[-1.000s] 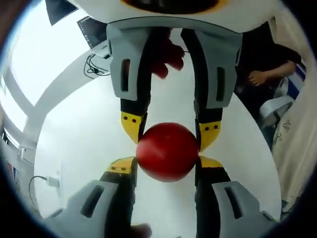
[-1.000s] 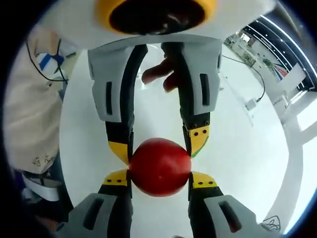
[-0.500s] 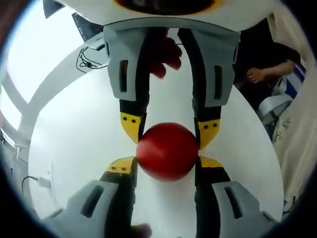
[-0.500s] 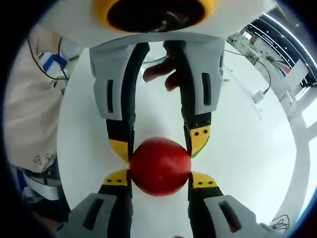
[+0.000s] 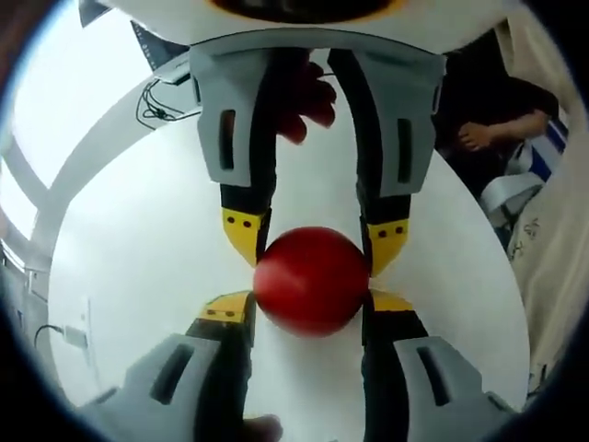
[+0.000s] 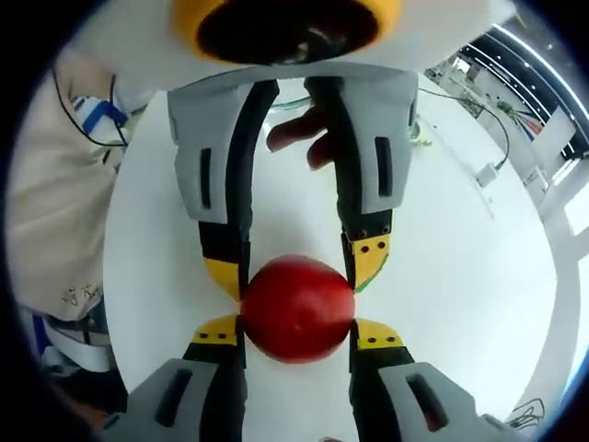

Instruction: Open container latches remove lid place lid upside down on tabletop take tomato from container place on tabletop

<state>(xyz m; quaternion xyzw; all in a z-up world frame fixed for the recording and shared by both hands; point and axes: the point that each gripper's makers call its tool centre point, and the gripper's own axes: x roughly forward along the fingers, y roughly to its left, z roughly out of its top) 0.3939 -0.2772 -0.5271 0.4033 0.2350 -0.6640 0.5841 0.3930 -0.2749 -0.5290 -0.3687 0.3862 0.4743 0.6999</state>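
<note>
The tomato sat pinched from both sides at once: the left gripper held it between its yellow tips from below in its own view, and the right gripper came down from the top of that view to meet it, tips against the upper flanks. In the right gripper view the same hold showed mirrored, with the right gripper rising to the tomato and the left gripper reaching in from above. Both sets of jaws were narrowed to the tomato's width and pressed on its skin.

The two tools faced each other nose to nose, roughly in line, over the white tabletop. Behind the far jaws a hand showed between them; another hand showed likewise in the right gripper view.

The tomato looked close to round, so no long axis or stem end could be made out. Whether it touched the tabletop could not be told. A person stood beyond the table's edge.
</note>
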